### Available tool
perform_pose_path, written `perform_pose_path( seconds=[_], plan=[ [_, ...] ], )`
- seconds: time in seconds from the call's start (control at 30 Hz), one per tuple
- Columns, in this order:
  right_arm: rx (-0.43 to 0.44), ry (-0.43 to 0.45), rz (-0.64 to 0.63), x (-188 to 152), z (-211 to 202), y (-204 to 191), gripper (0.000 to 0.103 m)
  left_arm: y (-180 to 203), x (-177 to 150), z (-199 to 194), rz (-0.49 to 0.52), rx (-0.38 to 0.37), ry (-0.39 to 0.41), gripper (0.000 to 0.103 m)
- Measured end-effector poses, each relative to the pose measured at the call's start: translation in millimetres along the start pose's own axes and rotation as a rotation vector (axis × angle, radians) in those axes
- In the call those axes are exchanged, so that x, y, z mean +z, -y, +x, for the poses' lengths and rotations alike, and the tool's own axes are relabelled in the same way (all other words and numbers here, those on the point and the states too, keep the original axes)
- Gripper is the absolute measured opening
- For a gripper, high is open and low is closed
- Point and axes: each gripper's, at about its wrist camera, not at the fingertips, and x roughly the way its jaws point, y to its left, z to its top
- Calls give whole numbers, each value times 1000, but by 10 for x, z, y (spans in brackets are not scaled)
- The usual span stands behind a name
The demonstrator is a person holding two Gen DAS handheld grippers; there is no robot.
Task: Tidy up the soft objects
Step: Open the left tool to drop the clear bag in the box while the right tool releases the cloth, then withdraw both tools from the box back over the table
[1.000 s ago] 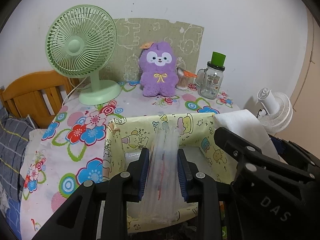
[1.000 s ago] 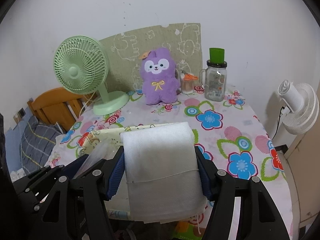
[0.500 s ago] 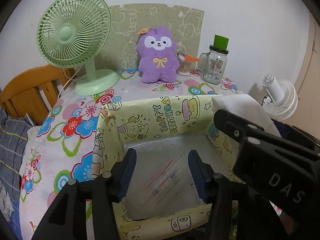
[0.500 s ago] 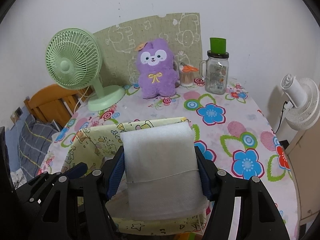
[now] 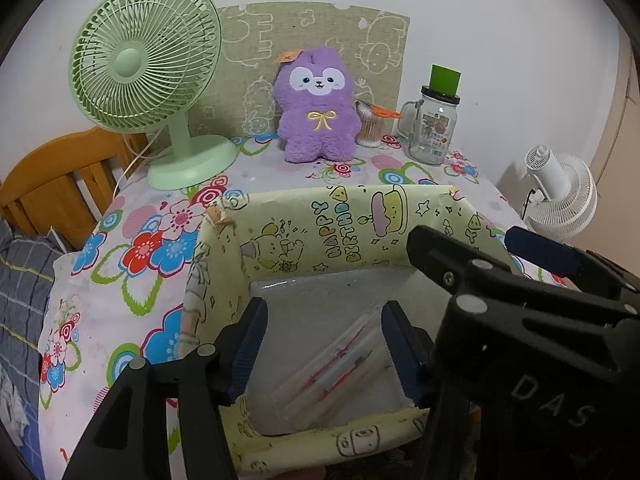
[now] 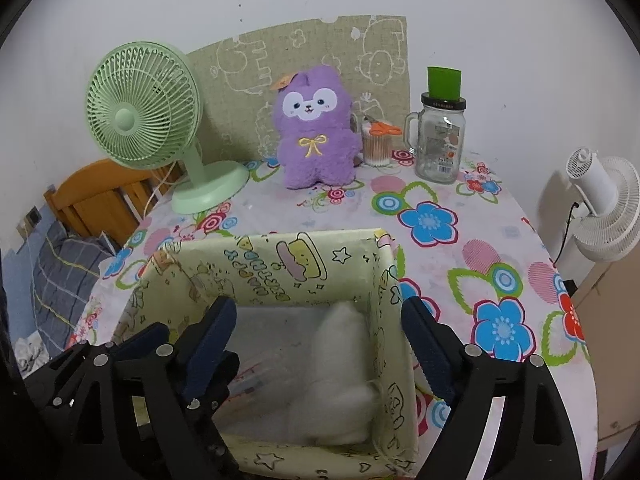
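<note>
Two wrist cameras, side by side, look down into one box and across the table to the wall.

The left wrist view sits close above the yellow box [image 5: 320,232], facing the back wall over the left gripper [image 5: 322,344], with the right gripper [image 5: 520,280] crossing its right edge. The right wrist view looks from just to the right, equally near, over the same box [image 6: 280,268]. Both share the green fan [image 5: 148,56], the purple plush [image 5: 316,108], the glass jar [image 5: 434,128] and the flowered tablecloth [image 5: 132,248].
</note>
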Motion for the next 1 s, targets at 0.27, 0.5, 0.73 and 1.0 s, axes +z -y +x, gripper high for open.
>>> perform_pose_path(
  seconds=[0.27, 0.5, 0.73, 1.0],
  plan=[
    [8, 7, 15, -24, -110, 7, 87, 7, -9, -145, 3, 10, 36, 70],
    [9, 33, 18, -73, -321, 4, 87, 69, -44, -366, 14, 3, 73, 78],
    [7, 70, 19, -141, -592, 2, 87, 167, -116, -616, 33, -4, 122, 78],
    [2, 106, 11, -233, -874, -10, 90, 205, -210, -855, 19, -4, 157, 91]
  ],
)
